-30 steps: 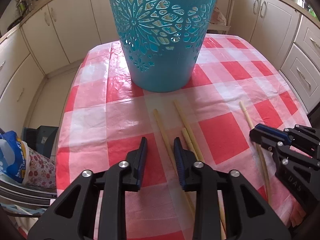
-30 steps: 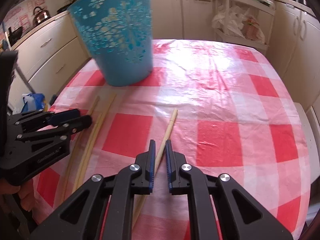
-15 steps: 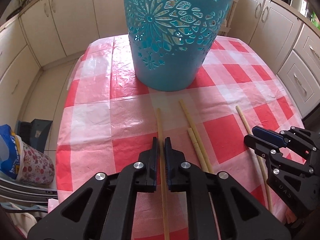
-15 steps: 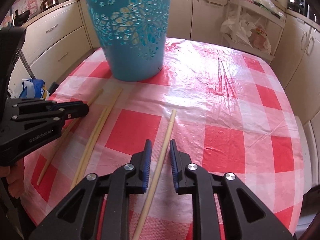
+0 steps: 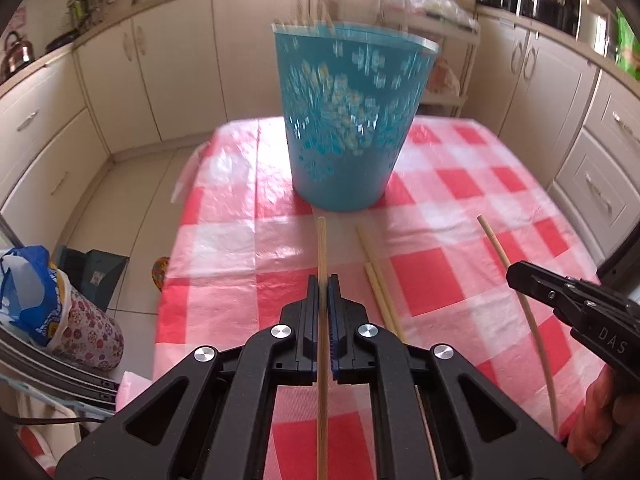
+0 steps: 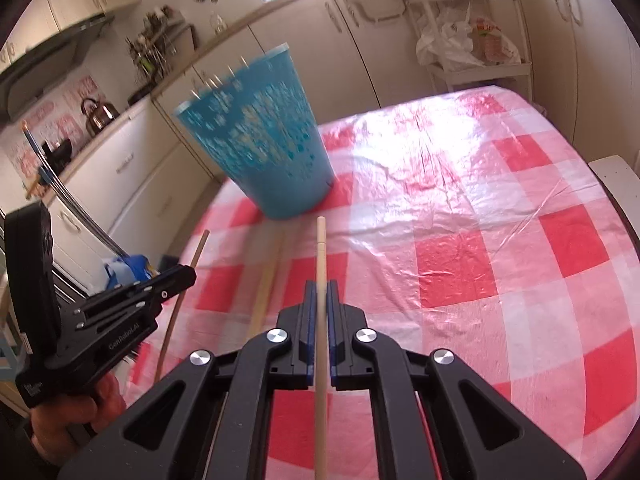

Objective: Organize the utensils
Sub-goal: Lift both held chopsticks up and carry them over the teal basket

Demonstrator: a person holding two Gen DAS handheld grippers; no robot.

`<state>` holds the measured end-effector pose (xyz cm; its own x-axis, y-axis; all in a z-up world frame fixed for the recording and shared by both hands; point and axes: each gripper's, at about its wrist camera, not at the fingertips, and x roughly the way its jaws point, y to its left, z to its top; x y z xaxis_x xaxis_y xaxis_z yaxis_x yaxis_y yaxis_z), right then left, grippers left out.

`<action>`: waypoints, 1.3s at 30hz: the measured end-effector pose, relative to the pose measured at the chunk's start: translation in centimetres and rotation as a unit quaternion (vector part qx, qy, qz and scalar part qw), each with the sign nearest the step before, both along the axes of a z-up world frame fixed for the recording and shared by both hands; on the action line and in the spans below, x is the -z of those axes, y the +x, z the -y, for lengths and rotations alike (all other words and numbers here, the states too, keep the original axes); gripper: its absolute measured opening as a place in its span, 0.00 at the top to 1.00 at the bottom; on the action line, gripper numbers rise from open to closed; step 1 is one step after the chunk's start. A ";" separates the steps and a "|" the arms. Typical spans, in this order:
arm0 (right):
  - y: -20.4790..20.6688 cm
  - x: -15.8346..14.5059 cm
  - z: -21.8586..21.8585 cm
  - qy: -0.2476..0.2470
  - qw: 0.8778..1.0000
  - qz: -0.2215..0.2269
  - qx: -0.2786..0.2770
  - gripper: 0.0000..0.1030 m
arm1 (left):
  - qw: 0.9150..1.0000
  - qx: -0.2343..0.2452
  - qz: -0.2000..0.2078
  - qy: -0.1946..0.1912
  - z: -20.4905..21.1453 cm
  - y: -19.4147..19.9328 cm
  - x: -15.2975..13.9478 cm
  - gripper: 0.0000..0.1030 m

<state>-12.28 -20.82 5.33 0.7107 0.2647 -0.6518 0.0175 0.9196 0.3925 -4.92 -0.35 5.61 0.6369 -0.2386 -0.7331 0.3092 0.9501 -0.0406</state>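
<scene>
A teal cut-out basket (image 5: pixel 348 120) (image 6: pixel 260 144) stands upright at the far side of the red-and-white checked table. My left gripper (image 5: pixel 323 280) is shut on a wooden chopstick (image 5: pixel 322 248), lifted off the cloth and pointing at the basket. My right gripper (image 6: pixel 320 284) is shut on a second chopstick (image 6: pixel 320 252), also raised. Two more chopsticks (image 5: pixel 378 276) lie side by side on the cloth between the grippers. In the left wrist view the right gripper (image 5: pixel 516 274) shows at the right with its chopstick (image 5: pixel 496 246). In the right wrist view the left gripper (image 6: pixel 188 276) shows at the left.
Cream kitchen cabinets (image 5: pixel 152 72) ring the table. A blue bag and a patterned bag (image 5: pixel 44 304) sit on the floor at the left. A white rack with bags (image 6: pixel 468 44) stands behind the table. A hand (image 6: pixel 76 408) holds the left gripper.
Both grippers closed on their chopsticks and lifted them off the cloth. Both views pulled back and tilted up, so the whole basket now shows.
</scene>
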 end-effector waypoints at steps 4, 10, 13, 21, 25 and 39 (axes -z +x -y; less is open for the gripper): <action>-1.7 -3.1 -0.6 0.007 0.999 0.040 0.004 0.94 | 0.999 -0.011 0.042 -0.017 -0.4 -2.2 -3.0 0.96; -3.9 -7.4 -1.6 0.005 0.996 0.094 0.000 0.94 | 0.996 -0.017 0.087 -0.032 -1.4 -5.0 -6.5 0.96; -5.1 -9.0 -2.1 0.002 0.993 0.115 -0.001 0.94 | 0.994 -0.020 0.098 -0.041 -1.9 -6.1 -7.4 0.96; -7.5 -12.3 -2.7 -0.001 0.987 0.162 0.000 0.94 | 0.990 -0.027 0.128 -0.058 -3.0 -8.4 -9.6 0.96; -8.5 -13.5 -2.7 -0.003 0.983 0.182 0.003 0.94 | 0.986 -0.031 0.149 -0.072 -3.5 -9.6 -11.1 0.96; -11.6 -17.4 -2.9 -0.022 0.968 0.248 0.015 0.94 | 0.963 -0.030 0.230 -0.140 -5.5 -13.5 -16.1 0.96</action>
